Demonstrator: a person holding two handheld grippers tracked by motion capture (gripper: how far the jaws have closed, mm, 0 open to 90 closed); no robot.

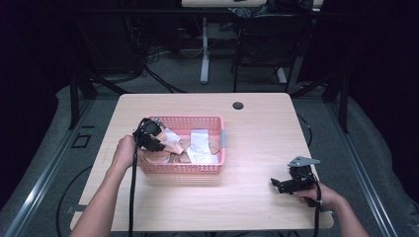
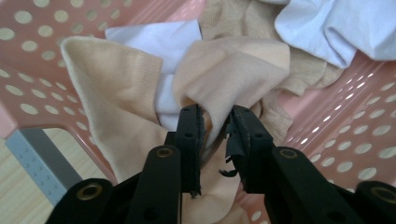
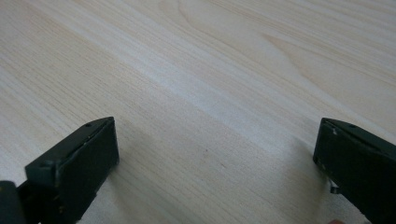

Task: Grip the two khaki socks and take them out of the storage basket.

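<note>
Wooden table [image 1: 257, 133]: left tool [image 2: 215, 122] clenched on beige cloth [image 2: 224, 74] (inside pink basket [image 2: 28, 56]).

Pink basket [image 1: 184, 169] walls hem the cloths; table [image 1: 257, 143] rightward lies open.

A beige cloth [image 2: 224, 79], soft and crumpled, lies in the left end of a pink basket [image 1: 217, 170] with dotted walls, one fold bunched up between black jaws. It rests against a white cloth [image 2: 163, 100] beneath it, with other beige and white pieces heaped just beside it.
</note>
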